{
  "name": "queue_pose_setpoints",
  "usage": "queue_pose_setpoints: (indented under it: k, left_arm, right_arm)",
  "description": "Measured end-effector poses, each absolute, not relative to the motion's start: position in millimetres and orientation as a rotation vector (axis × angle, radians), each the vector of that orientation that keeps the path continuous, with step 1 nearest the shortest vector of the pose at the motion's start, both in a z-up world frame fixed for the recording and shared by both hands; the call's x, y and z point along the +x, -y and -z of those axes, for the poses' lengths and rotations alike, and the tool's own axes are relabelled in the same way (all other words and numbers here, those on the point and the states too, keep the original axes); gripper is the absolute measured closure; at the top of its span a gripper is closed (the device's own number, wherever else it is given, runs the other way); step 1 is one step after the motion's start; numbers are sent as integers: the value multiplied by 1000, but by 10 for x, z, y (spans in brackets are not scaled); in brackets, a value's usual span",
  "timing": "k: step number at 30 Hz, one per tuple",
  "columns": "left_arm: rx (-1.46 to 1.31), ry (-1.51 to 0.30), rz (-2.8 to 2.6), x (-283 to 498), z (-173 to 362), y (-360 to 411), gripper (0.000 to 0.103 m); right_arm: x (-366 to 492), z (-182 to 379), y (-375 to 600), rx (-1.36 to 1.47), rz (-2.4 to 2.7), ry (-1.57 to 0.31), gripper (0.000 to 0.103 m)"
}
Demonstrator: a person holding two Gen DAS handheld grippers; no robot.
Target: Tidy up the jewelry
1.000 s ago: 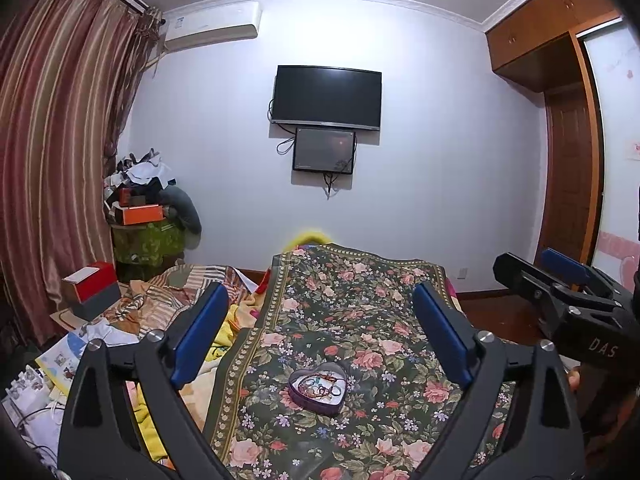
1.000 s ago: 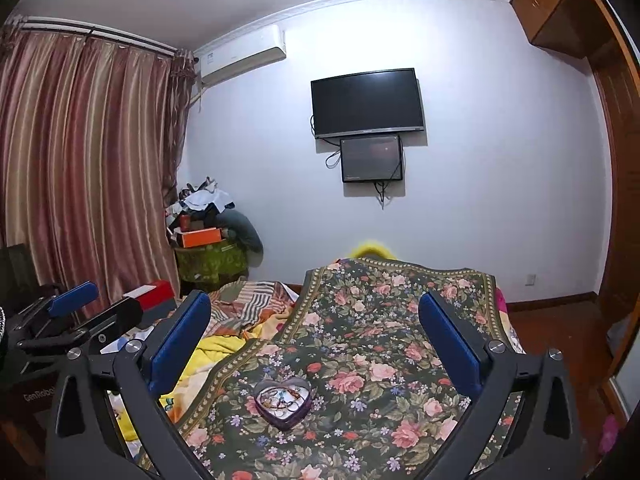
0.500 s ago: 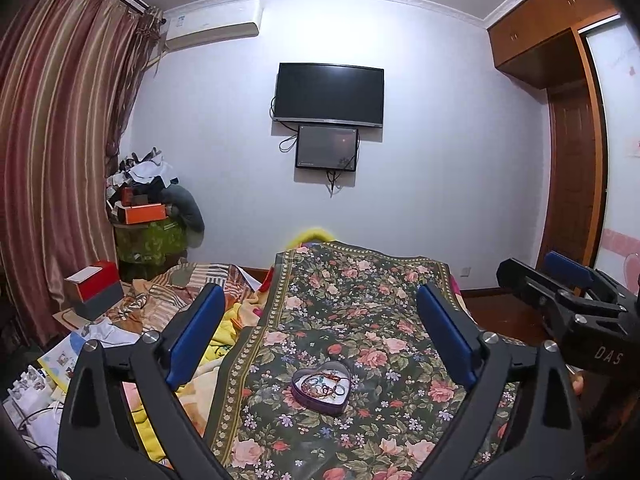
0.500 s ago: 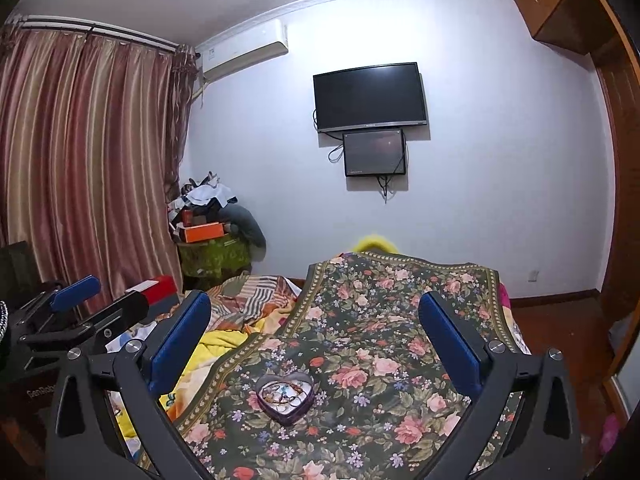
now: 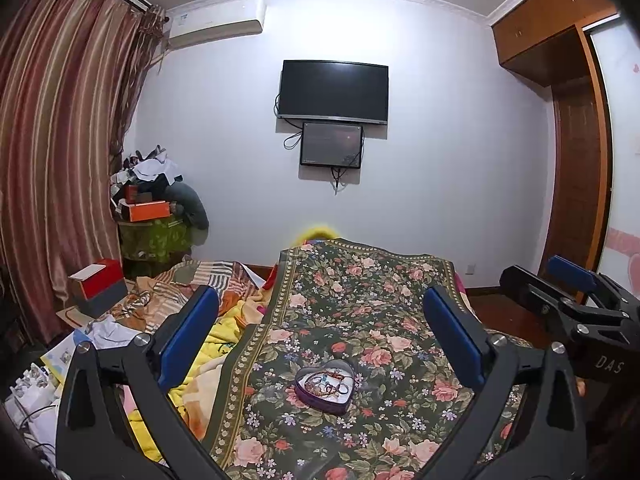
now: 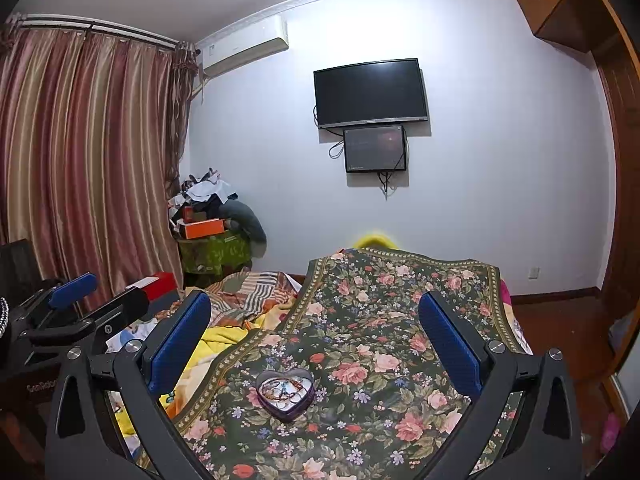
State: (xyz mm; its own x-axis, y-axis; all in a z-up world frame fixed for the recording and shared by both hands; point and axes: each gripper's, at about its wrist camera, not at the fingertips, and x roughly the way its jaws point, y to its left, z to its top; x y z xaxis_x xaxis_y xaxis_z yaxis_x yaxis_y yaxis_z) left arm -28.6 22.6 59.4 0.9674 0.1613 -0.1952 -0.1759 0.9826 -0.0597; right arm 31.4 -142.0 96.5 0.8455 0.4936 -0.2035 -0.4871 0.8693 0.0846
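Each camera sits on its own gripper and looks forward between the two fingers, tilted slightly downward, across the flowered bedspread (image 5: 360,320) toward the wall-mounted television (image 5: 333,92). Both views share the heart-shaped box (image 6: 285,392), close ahead. The two cameras sit side by side, each catching the other gripper at its frame edge.

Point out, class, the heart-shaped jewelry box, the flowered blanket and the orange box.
heart-shaped jewelry box (image 5: 325,385): left wrist view, on the jewelry inside it.
flowered blanket (image 5: 372,292): left wrist view, on its bare far half.
orange box (image 6: 204,228): right wrist view, on its long side.
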Motion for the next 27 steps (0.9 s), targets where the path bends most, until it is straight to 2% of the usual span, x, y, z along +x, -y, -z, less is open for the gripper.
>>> queue_pose_setpoints:
  k: [27]
  left_arm:
    - [-101,-207,-168,-254,-575,-243,0]
  right_arm:
    - [282,-999,1422,15,-517,-221,0]
